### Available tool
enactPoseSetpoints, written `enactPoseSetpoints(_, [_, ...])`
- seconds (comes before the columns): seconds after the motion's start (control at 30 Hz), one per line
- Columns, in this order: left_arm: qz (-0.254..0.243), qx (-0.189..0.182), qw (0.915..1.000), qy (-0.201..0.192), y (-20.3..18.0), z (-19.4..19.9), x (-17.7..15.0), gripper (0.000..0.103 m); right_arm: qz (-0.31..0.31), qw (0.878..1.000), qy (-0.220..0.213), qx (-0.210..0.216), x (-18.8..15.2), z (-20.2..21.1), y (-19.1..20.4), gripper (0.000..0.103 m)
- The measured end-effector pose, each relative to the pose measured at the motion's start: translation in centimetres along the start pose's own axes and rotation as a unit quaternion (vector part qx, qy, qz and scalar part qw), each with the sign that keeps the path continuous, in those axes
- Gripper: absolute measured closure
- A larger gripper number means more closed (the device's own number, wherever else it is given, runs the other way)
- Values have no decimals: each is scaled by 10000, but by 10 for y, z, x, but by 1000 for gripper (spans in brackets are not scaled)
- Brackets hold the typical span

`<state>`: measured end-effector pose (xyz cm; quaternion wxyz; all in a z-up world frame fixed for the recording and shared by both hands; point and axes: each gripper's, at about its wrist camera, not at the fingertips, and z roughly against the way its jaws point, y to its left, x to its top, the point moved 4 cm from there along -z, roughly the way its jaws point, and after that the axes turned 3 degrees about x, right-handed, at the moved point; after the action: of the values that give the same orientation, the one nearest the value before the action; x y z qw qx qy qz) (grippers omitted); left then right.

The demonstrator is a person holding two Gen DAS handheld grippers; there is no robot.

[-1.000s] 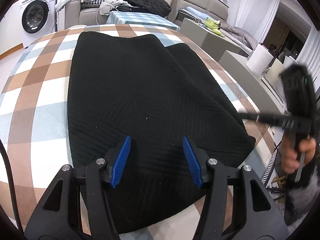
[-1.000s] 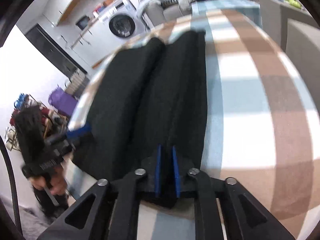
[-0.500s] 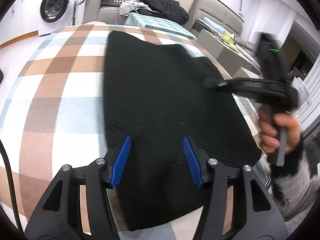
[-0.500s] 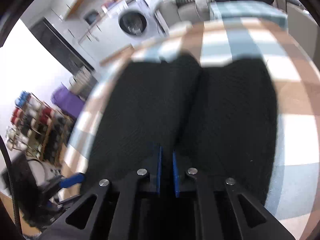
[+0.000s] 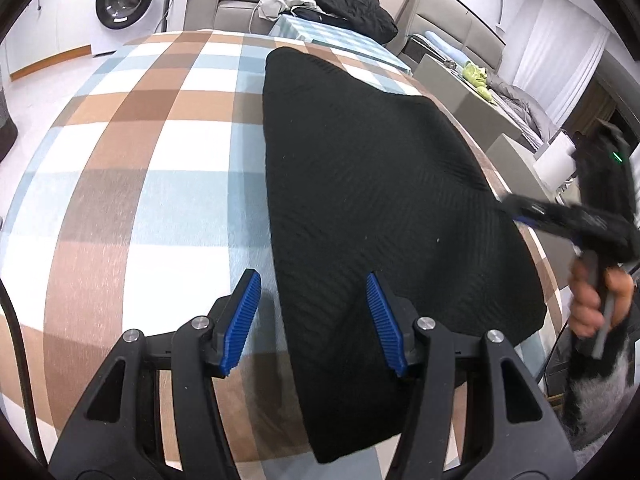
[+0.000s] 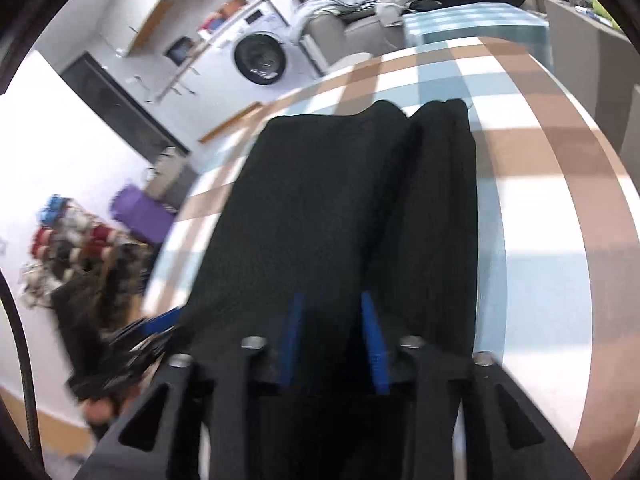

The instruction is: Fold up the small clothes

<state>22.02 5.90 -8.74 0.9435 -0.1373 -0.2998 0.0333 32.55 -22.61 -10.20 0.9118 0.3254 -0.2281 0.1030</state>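
Black ribbed garment (image 5: 372, 208) lies flat on my checked desk (image 5: 132, 168), folded lengthwise into a long strip (two layers side by side in the right view (image 6: 360, 216)). My left gripper (image 5: 312, 316) has its jaws spread, straddling the garment's near left edge. Right gripper (image 6: 332, 340) jaws are opening over the cloth, pads off it.
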Motion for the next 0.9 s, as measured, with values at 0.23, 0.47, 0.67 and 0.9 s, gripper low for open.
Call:
enactPoseSetpoints(0.23, [-93,-25,9999,62,-2,7,-14,48,558,9970,417,349,-70,20,28,62])
enactPoseSetpoints(0.47, [-407,74,9990,144,-8,15,-32,40,1280,9914,166,230,-54,29,44,95])
enactPoseSetpoints(0.67, [-646,111,9975,264,-14,17,-43,38,887,9945,538,-140,-62,12,16,94])
enactPoseSetpoints(0.9, [-662,-18,9975,261,-20,17,-38,38,967,9944,413,139,-65,16,24,63])
